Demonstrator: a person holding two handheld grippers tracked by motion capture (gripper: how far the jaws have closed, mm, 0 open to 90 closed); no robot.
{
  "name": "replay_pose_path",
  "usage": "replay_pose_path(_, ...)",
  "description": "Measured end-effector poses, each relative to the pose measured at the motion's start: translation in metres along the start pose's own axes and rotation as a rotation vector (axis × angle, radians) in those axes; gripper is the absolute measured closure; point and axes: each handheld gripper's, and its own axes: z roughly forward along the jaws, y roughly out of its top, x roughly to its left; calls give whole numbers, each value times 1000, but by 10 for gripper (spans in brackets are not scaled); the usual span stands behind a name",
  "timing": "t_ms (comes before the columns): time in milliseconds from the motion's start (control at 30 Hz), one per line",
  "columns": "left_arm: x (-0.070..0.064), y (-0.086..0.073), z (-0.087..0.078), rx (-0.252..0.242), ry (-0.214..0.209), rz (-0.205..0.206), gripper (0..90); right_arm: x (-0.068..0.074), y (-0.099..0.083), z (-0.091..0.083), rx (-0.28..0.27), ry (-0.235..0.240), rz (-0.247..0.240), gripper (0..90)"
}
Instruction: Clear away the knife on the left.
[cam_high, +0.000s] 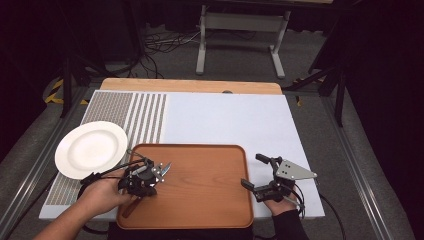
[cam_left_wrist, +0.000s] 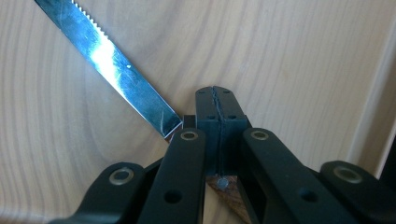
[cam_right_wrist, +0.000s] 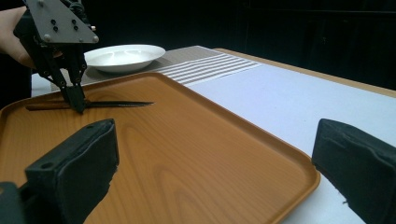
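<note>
High view: left gripper (cam_high: 141, 176) sits over the wooden tray (cam_high: 210, 200), at about 9 o'clock on the tray, jaws clamped on a knife (cam_high: 163, 169) — blade tip pokes out toward 2 o'clock, wooden handle trails toward 7 o'clock near the tray's near-left corner. White plate (cam_high: 91, 148) lies off the tray at 10 o'clock, on the striped mat (cam_high: 145, 116), empty. Right gripper (cam_high: 260, 176) hovers at the tray's right rim, 3 o'clock, jaws spread, holding nothing.

Left gripper view: jaws pressed together around the knife (cam_left_wrist: 116, 70) where blade meets handle; serrated blade runs off to 11 o'clock over the tray wood (cam_left_wrist: 289, 70), a bit of brown handle shows under the jaws.

Right gripper view: own jaws wide apart, nothing between them. Across the tray (cam_right_wrist: 187, 140), at 10 o'clock, the left gripper (cam_right_wrist: 77, 105) pinches the knife (cam_right_wrist: 116, 103), which lies flat on or just above the tray floor — cannot tell if it is lifted. Plate (cam_right_wrist: 123, 56) behind it.

Progress, judged: grasp done, knife not yet carried anywhere; the move and set-down are left.
</note>
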Motion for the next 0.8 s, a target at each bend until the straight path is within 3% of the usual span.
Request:
replay_pose_path(567,8,-5,-1,-3,14,-50,900,0,0,0,2,1,2,13)
replay_pose_path(800,13,-10,-2,-12,19,-89,900,0,0,0,1,1,5,13)
